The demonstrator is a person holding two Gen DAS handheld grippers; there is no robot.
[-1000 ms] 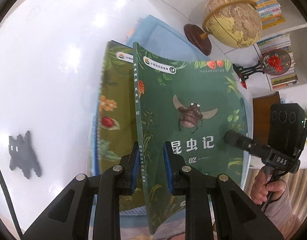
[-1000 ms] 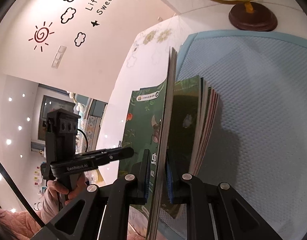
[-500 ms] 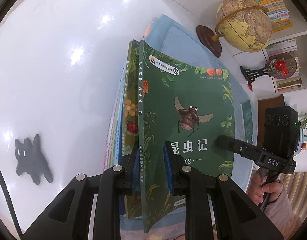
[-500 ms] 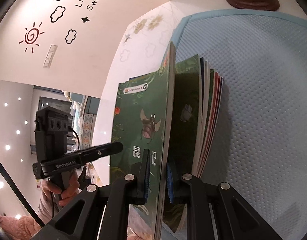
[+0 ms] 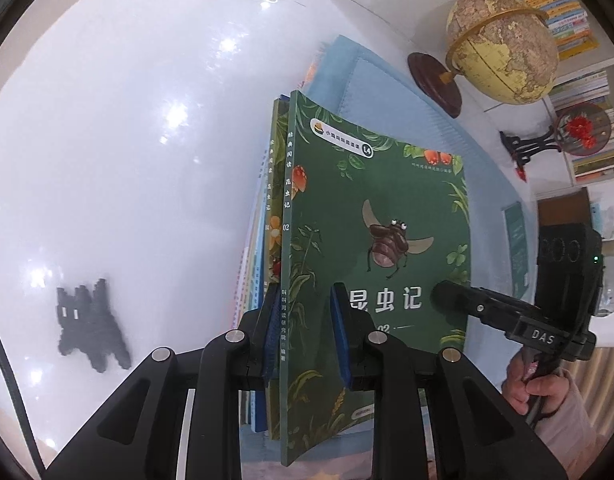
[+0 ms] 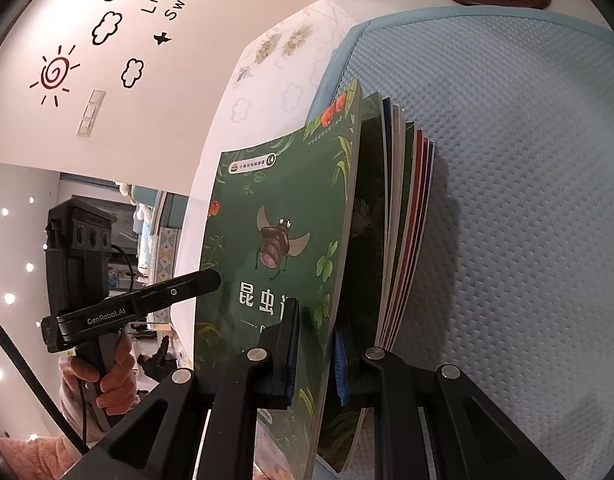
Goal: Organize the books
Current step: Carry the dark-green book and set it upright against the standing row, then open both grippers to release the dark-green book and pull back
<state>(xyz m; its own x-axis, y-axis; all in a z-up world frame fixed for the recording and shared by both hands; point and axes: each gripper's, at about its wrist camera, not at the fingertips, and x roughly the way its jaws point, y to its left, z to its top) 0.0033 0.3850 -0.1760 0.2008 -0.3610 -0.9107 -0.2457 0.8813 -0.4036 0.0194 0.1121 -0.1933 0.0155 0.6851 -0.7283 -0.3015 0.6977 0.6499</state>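
Observation:
A green insect book [image 5: 379, 208] with a beetle on its cover stands on edge, close against several other thin books [image 5: 267, 216] on a light blue mat [image 5: 387, 92]. My left gripper [image 5: 306, 330] holds the green book at its spine; its jaws are opening slightly, with the book still between the pads. My right gripper [image 6: 315, 348] is shut on the same book [image 6: 275, 216] at its page edge. Beside it the other books' [image 6: 403, 208] pages fan out. Each view shows the other gripper off to the side, held by a hand.
A globe [image 5: 503, 46] on a dark wooden base stands beyond the mat, next to a red flower ornament [image 5: 583, 132] and bookshelves [image 5: 567, 12]. On the glossy white table [image 5: 127, 140] at the left lies a black cat-shaped mark [image 5: 89, 328].
The green book has swung in against the other books, hiding the second green cover that showed beside it. The left pads stand slightly wider apart. Both grippers keep their hold.

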